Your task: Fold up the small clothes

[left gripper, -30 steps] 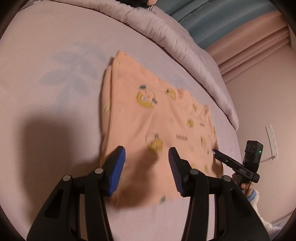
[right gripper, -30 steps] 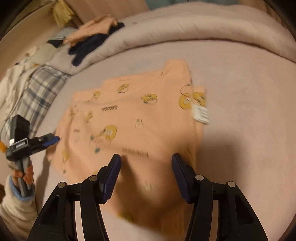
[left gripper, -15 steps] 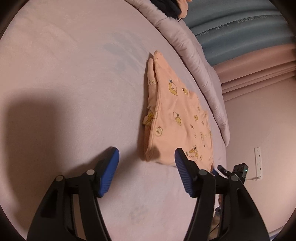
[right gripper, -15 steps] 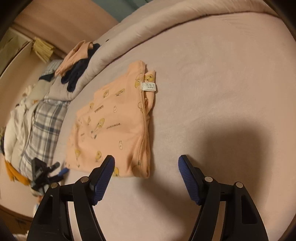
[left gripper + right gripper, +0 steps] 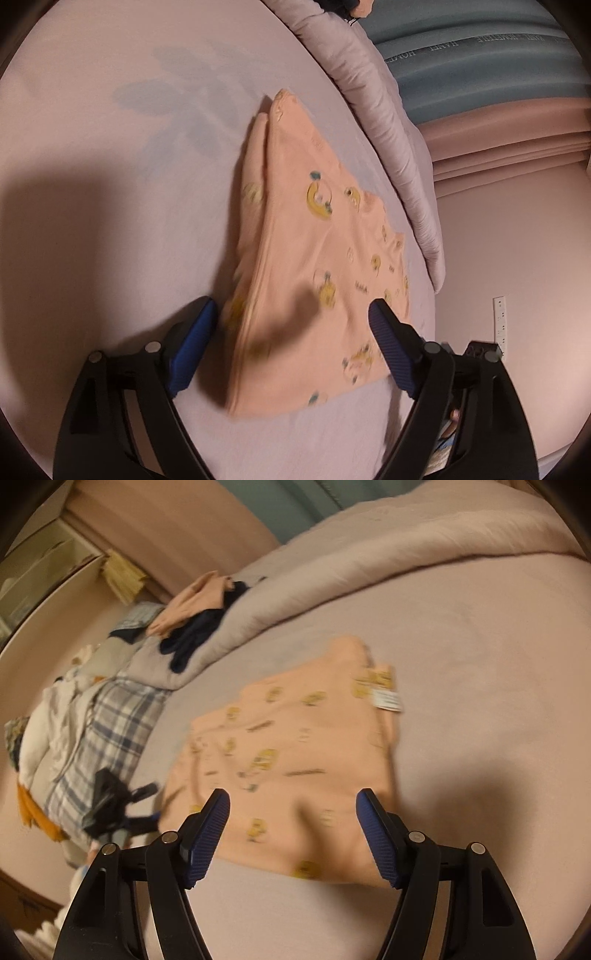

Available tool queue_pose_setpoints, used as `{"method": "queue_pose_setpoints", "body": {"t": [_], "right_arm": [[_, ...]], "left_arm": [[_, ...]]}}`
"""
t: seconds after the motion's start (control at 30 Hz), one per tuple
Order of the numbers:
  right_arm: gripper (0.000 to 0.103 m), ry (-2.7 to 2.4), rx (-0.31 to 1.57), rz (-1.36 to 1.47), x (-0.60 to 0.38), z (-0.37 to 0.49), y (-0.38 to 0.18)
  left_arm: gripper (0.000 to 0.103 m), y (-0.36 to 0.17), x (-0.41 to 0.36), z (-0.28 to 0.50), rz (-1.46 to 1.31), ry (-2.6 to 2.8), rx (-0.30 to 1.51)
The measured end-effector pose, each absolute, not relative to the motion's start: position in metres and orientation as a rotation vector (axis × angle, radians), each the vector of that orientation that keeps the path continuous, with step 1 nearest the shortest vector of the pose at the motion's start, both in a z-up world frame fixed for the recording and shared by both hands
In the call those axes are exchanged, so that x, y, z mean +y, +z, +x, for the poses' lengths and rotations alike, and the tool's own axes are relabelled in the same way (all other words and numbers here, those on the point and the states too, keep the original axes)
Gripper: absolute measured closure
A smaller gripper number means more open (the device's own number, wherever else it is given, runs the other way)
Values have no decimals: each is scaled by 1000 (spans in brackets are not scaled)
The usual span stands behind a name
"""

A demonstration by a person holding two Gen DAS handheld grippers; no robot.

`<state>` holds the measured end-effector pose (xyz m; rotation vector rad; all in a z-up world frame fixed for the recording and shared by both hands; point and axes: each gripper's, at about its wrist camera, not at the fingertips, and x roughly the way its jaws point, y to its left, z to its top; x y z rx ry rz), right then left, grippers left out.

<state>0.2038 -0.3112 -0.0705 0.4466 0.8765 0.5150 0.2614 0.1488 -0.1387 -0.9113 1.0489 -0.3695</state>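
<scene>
Peach shirt (image 5: pixel 314 266) with yellow cartoon prints lies folded flat on the pale pink bed sheet (image 5: pixel 110 258), and both my tongs hang over its near edge without touching it. My left tongs (image 5: pixel 291 332) have just been spreading and stand wide; the cloth's near corner shows between the blue pads (image 5: pixel 192 343), but they do not press on it. My right tongs (image 5: pixel 293 827) have also just been opening and stand wide over the shirt's near hem, nothing gripped.

Nearest me, bare sheet runs below the hem in both views, so there is open room on my side. In the left view, the shirt's left edge is a stacked fold with layers showing, and wide bare sheet lies beyond it. In the right view, a white care label (image 5: pixel 387 701) sticks out at the far right corner, with bare sheet to the right of it.

Farther off, a rolled duvet (image 5: pixel 369 554) borders the sheet's far side, near the shirt's far corner. A pile of clothes (image 5: pixel 192 620), peach and dark blue, sits on the duvet, and a plaid cloth (image 5: pixel 107 731) lies at the left. A wall socket (image 5: pixel 500 321) shows past the bed's edge.
</scene>
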Motion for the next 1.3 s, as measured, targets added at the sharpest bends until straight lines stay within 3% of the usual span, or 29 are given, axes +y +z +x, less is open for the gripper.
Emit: {"method": "queue_pose_setpoints", "body": {"t": [0.23,0.27,0.4,0.43,0.5,0.67,0.7,0.73,0.87,1.0,1.3], "right_arm": [[32,603,888,399,-275,218,-69],[32,608,891,391,-271,221,-69],[32,637,887,307,-236,237,-64],[34,637,881,270,-225,242,-62],[48,661,880,226,-205,253,-62],[61,616,1004,153,-166,296,-91],[77,533,1027,113,-163,307,-103],[84,510,1027,120,-165,311,-106],[85,438,966,197,-183,313,-96],[74,525,998,194,-189,282,-91],[74,607,1033,140,-187,241,-108]], "left_arm": [[20,-140,147,298,-954,-403,1040],[26,-139,145,303,-948,-398,1039],[82,-146,137,308,-897,-348,1085],[82,-149,139,305,-899,-350,1081],[87,-152,146,299,-926,-350,1063],[89,-147,149,292,-892,-321,1048],[89,-145,148,292,-880,-318,1050],[89,-142,146,293,-863,-316,1053],[89,-128,140,289,-797,-305,1053],[89,-104,128,286,-711,-287,1035],[90,-58,79,283,-510,-226,1012]]}}
